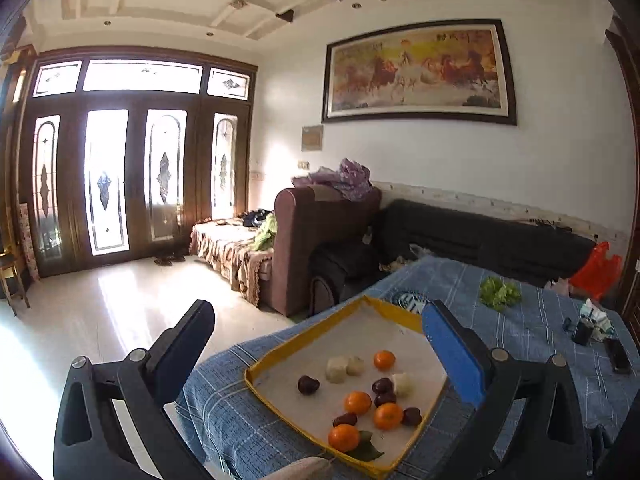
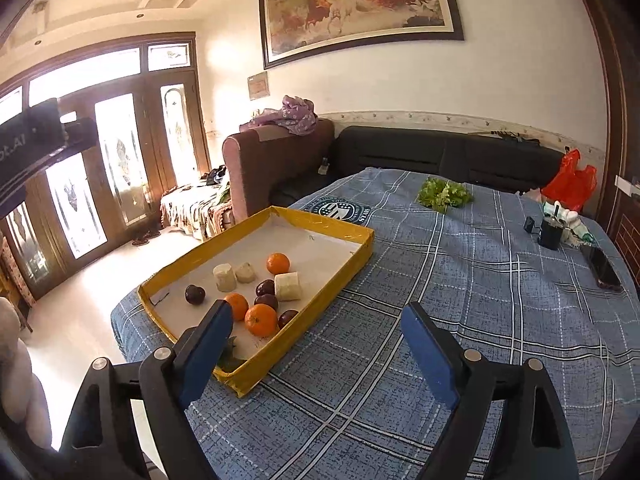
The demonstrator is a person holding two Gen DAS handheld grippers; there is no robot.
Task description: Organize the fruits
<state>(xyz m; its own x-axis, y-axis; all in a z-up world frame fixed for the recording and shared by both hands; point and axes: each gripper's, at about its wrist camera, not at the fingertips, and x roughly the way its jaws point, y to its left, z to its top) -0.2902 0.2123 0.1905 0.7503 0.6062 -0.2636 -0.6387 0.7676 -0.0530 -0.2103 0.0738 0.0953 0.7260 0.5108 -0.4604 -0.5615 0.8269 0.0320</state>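
Note:
A shallow yellow-rimmed tray (image 1: 264, 360) (image 2: 340, 226) lies on the blue checked cloth. It holds several oranges (image 1: 357, 402) (image 2: 261, 319), several dark plums (image 1: 308, 385) (image 2: 195, 294) and three pale peeled chunks (image 1: 336, 369) (image 2: 287, 287). My left gripper (image 1: 320, 328) is open and empty, held above the tray's near side. My right gripper (image 2: 320, 316) is open and empty, hovering over the tray's right edge and the cloth beside it. Its left finger hides part of one orange.
A bunch of green leaves (image 2: 444, 194) lies at the far side of the cloth. A dark cup (image 2: 552, 234), a phone (image 2: 604, 268) and a red bag (image 2: 572, 182) sit at the right. Sofas (image 2: 400, 152) stand behind; open floor lies to the left.

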